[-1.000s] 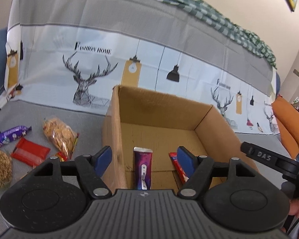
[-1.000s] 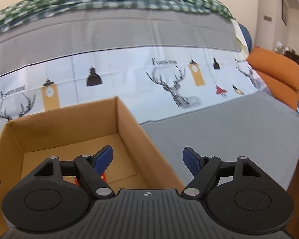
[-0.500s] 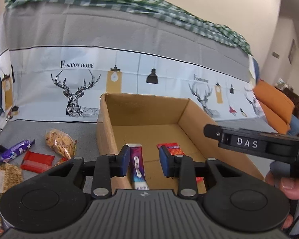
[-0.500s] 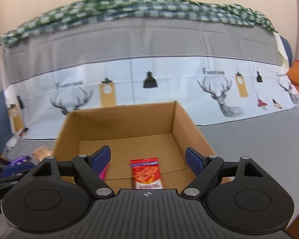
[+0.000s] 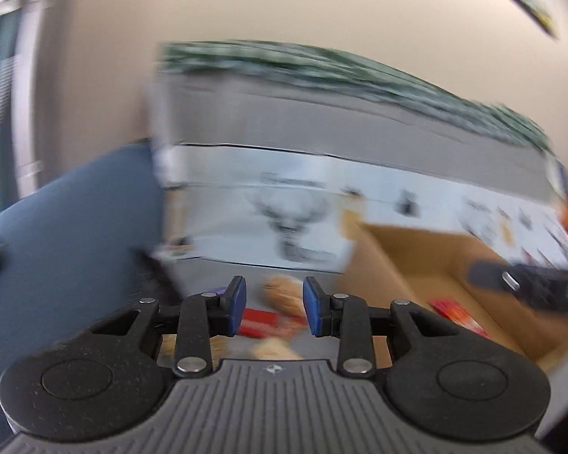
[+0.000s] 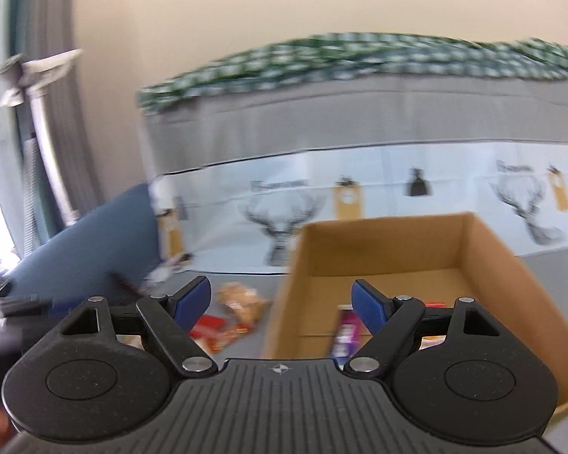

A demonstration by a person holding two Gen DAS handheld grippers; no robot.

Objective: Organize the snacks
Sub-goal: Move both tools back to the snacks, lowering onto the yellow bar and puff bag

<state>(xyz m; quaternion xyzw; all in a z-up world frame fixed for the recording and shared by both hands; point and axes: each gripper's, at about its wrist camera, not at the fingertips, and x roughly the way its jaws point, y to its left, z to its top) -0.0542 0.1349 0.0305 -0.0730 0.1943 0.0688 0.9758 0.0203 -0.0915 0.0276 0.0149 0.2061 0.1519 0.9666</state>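
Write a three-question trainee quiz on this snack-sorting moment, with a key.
1. True or false: the left gripper is clamped on a snack.
2. Which gripper's jaws stand wider: A left, B right?
3. Fill in: the purple snack packet lies inside the ____.

Key: 1 false, nothing is between its jaws. 2 B. 3 cardboard box; other snacks, such as the clear bag of golden snacks, lie outside it on the grey cloth.

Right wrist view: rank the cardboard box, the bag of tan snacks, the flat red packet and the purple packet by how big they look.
1. cardboard box, by far the largest.
2. bag of tan snacks.
3. flat red packet and purple packet: both blurred and partly hidden behind the gripper, so I won't rank them.
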